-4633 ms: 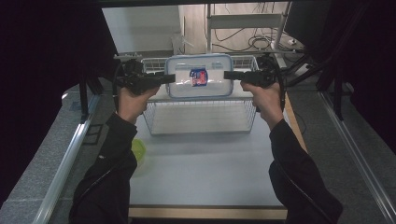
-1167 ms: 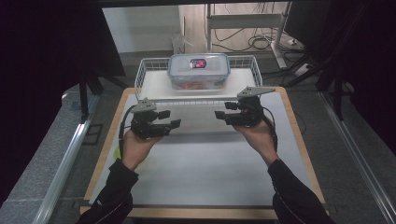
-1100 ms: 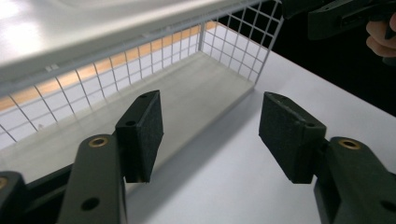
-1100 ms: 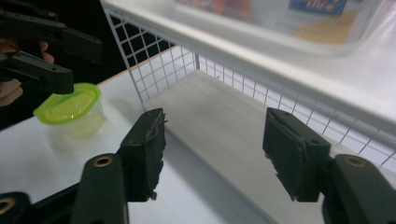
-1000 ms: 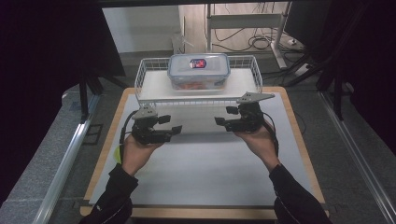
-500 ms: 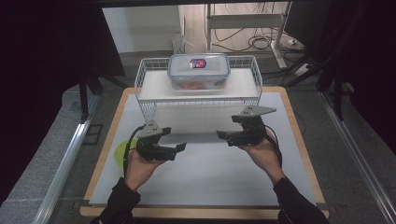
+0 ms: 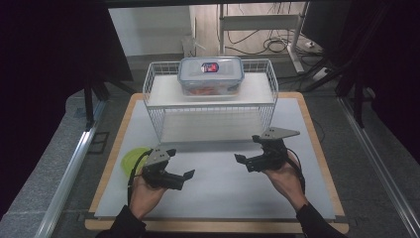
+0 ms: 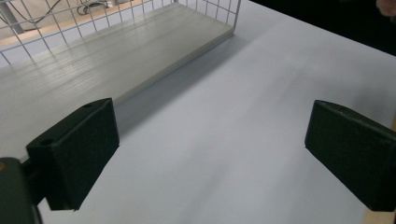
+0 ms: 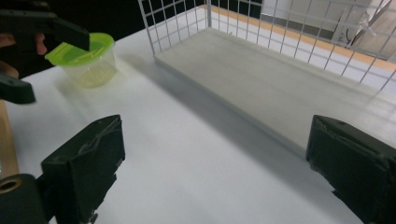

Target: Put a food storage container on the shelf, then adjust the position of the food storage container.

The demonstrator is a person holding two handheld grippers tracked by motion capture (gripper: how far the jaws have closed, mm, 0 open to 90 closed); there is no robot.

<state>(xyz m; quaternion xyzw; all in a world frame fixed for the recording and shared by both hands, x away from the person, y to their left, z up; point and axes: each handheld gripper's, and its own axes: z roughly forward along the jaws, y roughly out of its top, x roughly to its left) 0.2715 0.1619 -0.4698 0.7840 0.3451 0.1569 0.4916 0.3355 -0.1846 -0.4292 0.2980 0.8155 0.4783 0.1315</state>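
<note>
A white tabletop carries a wire rack at twelve o'clock, a lidded food box on its upper shelf, released. Both hands have pulled back toward six o'clock; the left hand-held gripper and right hand-held gripper have just been opening, now wide and empty.

High view overhead facing forward, gripper views low, close, sharing wire rack

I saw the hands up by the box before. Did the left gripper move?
Yes. The left gripper came back from the wire rack toward the table's near edge, empty.
</note>
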